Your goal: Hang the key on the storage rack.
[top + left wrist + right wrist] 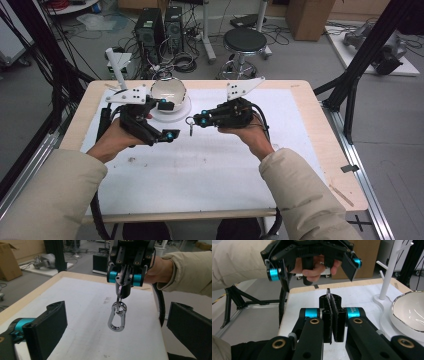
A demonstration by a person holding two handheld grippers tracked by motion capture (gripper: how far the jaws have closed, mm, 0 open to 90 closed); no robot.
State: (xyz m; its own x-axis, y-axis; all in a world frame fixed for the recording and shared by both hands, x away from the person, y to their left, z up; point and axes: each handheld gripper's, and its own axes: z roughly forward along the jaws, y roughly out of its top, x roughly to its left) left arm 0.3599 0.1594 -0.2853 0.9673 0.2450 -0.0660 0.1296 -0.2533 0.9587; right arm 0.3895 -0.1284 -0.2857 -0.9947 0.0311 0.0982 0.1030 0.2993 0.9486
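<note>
A silver carabiner (116,319) hangs from a metal key ring (120,290) above the white mat. My right gripper (124,280) is shut on that ring, and its pads (333,315) press together with the ring's edge (328,293) sticking out past them. From above, the right gripper (196,120) sits mid-table with the carabiner (190,127) dangling at its tip. My left gripper (168,120) faces it from the left, open, with nothing touching its fingers (47,325). The carabiner hangs in the gap ahead of them. The left gripper (317,272) appears wide open in the right gripper view.
A white bowl with a silver rim (168,91) sits on a white round plate (175,114) at the back of the mat, behind the left gripper. A white peg stand (117,67) rises at the back left. The white mat (200,170) covers the wooden table.
</note>
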